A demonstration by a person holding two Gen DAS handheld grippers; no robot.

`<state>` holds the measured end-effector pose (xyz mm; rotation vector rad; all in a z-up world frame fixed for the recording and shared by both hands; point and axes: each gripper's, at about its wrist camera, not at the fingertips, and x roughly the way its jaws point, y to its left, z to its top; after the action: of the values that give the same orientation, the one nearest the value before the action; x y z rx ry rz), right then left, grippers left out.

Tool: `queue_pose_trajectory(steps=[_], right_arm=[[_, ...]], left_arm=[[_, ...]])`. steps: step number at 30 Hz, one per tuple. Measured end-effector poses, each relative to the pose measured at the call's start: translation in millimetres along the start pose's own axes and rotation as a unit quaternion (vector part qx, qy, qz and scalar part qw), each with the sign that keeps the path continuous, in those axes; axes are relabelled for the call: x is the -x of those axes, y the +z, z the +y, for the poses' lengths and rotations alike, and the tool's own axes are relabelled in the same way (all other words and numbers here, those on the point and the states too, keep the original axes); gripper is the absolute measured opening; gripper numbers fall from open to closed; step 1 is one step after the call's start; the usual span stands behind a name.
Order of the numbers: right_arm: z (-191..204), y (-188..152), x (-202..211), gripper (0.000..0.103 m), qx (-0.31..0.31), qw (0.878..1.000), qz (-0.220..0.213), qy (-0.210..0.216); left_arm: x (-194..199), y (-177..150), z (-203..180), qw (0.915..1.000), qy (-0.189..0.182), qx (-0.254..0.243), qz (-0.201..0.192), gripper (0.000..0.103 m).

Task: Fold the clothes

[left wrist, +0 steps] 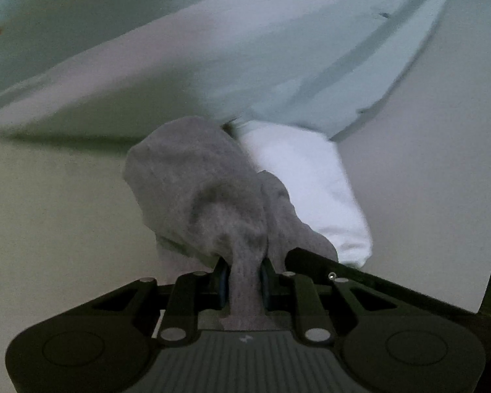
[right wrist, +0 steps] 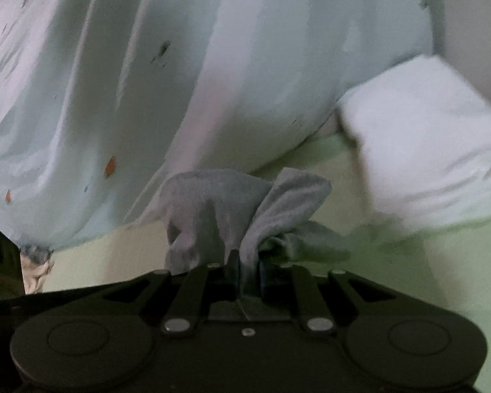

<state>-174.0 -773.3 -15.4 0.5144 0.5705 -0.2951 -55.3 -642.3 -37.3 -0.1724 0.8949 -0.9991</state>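
Pale green bedding [right wrist: 409, 262] is seen as the surface beneath both views, blurred in places. Nearest the lens, the left gripper [left wrist: 244, 281] is clamped on a bunched grey cloth [left wrist: 196, 190], which is lifted off the surface. The right gripper [right wrist: 247, 278] is likewise closed on grey cloth [right wrist: 219, 203]. Just beyond, a folded white cloth [right wrist: 425, 137] is seen. Farther back, a pale printed sheet [right wrist: 180, 65] is spread in folds. No containers are shown.
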Motion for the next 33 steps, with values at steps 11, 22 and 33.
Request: queue_pose_trajectory(steps=[11,22,33], right_arm=[[-107.2,134.0,21.9,0.011,0.070,0.989,-0.118,-0.054],[-207.8,143.4,-52.9,0.035,-0.017,0.973,-0.063,-0.223],[-170.8,95.8,10.7,0.074,-0.003,0.963,-0.085,-0.256]], left_arm=[[-112.5,112.2,-110.8,0.9946,-0.065,-0.049,-0.065,0.022],[-190.1,116.7,-83.2,0.9936,0.101,-0.051,-0.004,0.058],[-110.2,66.2,-95.4,0.9886,0.099,-0.109,-0.033,0.084]])
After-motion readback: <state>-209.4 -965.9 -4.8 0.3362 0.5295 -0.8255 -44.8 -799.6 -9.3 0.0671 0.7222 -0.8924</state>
